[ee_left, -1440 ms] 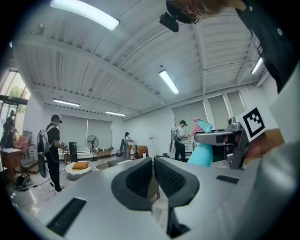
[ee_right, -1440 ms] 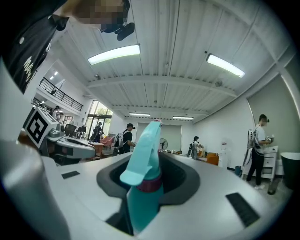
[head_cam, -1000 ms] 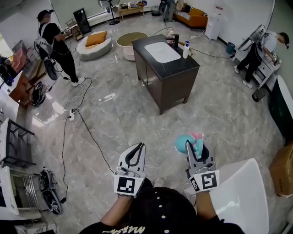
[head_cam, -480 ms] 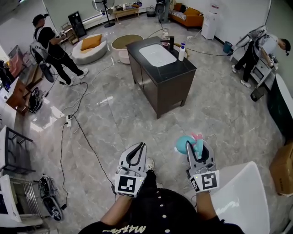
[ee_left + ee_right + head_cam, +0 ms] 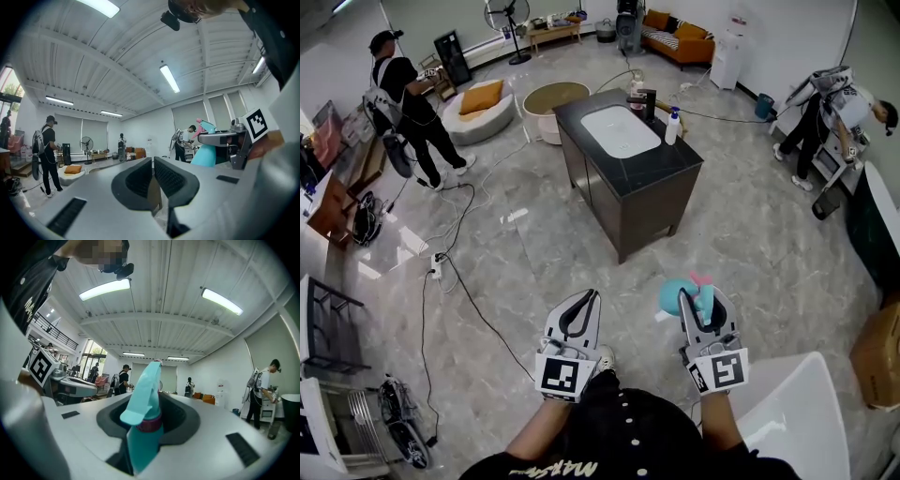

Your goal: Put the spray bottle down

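Left white two-jaw gripper [image 5: 585, 302]: jaws pressed together, nothing between, well short of the dark sink cabinet [image 5: 637, 202]. Teal plastic spray bottle [image 5: 675, 296] is up in the air, pinched at the neck by the right gripper [image 5: 698, 298], same side of the cabinet.

Your right claw [image 5: 701, 298] hides the neck and part of the body of the spray bottle [image 5: 677, 296], and the small bottle [image 5: 672, 127] on the dark tabletop [image 5: 661, 167] far beyond the spray bottle is too small to identify.

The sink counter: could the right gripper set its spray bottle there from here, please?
Probably not yet: the right gripper holds the spray bottle well short of the counter, with bare floor between; nothing blocks the way.
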The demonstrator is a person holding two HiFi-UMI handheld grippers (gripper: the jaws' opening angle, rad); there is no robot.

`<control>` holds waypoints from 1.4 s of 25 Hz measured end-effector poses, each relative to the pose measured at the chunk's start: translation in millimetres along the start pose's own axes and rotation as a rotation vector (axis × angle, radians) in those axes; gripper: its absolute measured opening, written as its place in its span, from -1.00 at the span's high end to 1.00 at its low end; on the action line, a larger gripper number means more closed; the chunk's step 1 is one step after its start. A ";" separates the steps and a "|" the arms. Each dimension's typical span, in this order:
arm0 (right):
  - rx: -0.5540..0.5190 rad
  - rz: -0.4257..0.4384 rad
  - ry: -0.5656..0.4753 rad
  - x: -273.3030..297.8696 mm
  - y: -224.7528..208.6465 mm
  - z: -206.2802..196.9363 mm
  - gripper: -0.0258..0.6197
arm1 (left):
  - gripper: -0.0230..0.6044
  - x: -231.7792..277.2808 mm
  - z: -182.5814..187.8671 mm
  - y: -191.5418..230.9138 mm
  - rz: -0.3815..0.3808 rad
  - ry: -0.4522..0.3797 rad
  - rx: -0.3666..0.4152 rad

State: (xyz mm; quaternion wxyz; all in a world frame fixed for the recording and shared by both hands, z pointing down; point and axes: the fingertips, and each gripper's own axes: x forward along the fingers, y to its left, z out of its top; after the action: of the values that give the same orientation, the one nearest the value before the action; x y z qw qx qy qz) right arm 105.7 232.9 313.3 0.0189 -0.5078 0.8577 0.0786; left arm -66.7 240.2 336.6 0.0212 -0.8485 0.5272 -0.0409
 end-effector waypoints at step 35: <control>-0.014 -0.035 0.052 243.1 -83.0 -69.3 0.54 | 0.84 207.8 -39.6 152.9 -0.019 0.052 -0.029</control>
State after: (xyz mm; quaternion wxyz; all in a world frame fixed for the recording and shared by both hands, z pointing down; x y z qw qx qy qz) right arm 64.0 -28.0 344.8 -0.0055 -0.5245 0.8484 0.0711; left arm -115.3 -13.5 373.7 -0.0052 -0.8523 0.5200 -0.0552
